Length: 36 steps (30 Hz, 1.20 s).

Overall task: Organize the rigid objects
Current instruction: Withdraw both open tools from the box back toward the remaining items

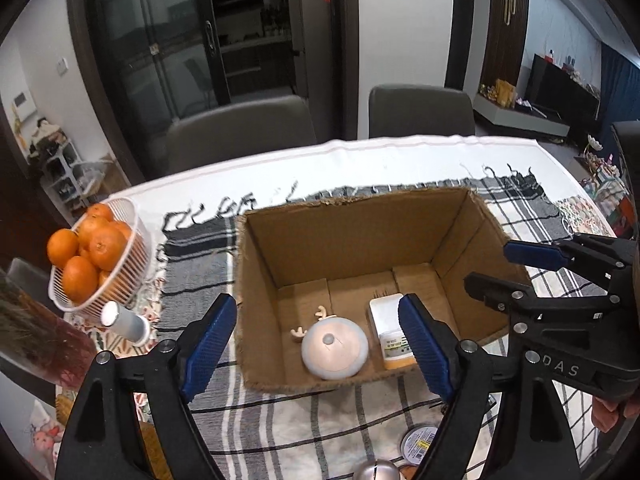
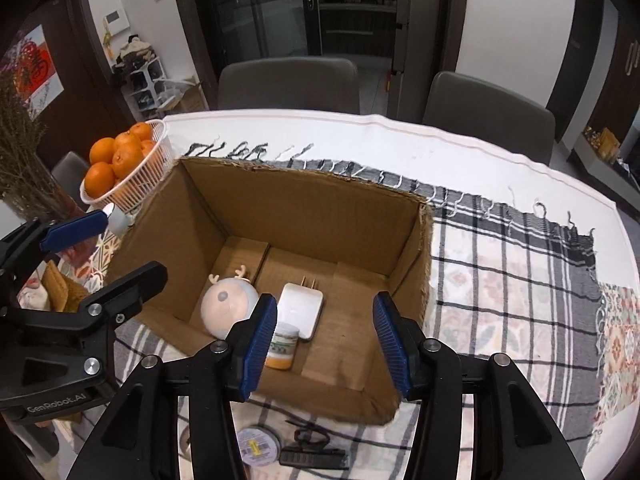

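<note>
An open cardboard box (image 1: 352, 236) (image 2: 304, 208) stands on the plaid cloth. Inside lie a round white night light with antlers (image 1: 334, 347) (image 2: 228, 308), a white charger with prongs (image 1: 384, 312) (image 2: 301, 310) and a small jar with an orange base (image 1: 396, 350) (image 2: 285, 346). My left gripper (image 1: 316, 344) (image 2: 108, 240) is open and empty above the box's near side. My right gripper (image 2: 325, 344) (image 1: 496, 264) is open and empty over the box's near right part. A round tin with a barcode label (image 1: 420, 442) (image 2: 257, 446) and a black object (image 2: 314, 458) lie on the cloth in front of the box.
A white basket of oranges (image 1: 96, 256) (image 2: 124, 164) stands left of the box, with a small white cylinder (image 1: 124, 320) beside it. Two grey chairs (image 1: 240, 132) (image 2: 288, 80) stand behind the table. Dried flowers (image 2: 20, 152) stand at the far left.
</note>
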Each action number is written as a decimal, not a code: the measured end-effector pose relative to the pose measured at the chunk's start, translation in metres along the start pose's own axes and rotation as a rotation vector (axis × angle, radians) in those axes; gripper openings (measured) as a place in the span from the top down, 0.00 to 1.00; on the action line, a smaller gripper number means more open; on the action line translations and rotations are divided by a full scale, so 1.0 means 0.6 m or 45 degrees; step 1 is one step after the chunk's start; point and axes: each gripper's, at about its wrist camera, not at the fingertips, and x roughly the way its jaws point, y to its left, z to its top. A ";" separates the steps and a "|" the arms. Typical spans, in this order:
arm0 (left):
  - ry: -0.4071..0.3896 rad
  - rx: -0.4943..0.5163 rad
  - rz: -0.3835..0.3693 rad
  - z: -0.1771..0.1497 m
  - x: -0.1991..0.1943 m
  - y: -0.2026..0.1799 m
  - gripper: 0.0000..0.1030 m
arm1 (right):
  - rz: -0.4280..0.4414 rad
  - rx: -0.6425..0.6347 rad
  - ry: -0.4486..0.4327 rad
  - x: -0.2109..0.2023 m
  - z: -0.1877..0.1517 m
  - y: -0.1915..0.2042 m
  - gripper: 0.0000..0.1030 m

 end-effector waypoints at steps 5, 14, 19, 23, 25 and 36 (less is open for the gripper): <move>-0.071 0.000 0.036 -0.016 -0.036 -0.002 0.17 | -0.043 0.023 -0.099 -0.039 -0.016 0.005 0.50; -0.159 0.000 0.053 -0.062 -0.098 -0.010 0.14 | -0.044 0.063 -0.181 -0.089 -0.057 0.020 0.50; -0.203 0.015 0.077 -0.089 -0.126 -0.016 0.13 | -0.025 0.096 -0.206 -0.104 -0.089 0.028 0.46; -0.222 0.012 0.085 -0.108 -0.139 -0.017 0.12 | -0.033 0.107 -0.216 -0.113 -0.108 0.035 0.37; -0.227 0.008 0.092 -0.119 -0.145 -0.017 0.12 | -0.044 0.111 -0.218 -0.117 -0.117 0.038 0.33; -0.211 0.038 0.112 -0.186 -0.152 -0.032 0.10 | -0.090 0.128 -0.266 -0.125 -0.184 0.047 0.27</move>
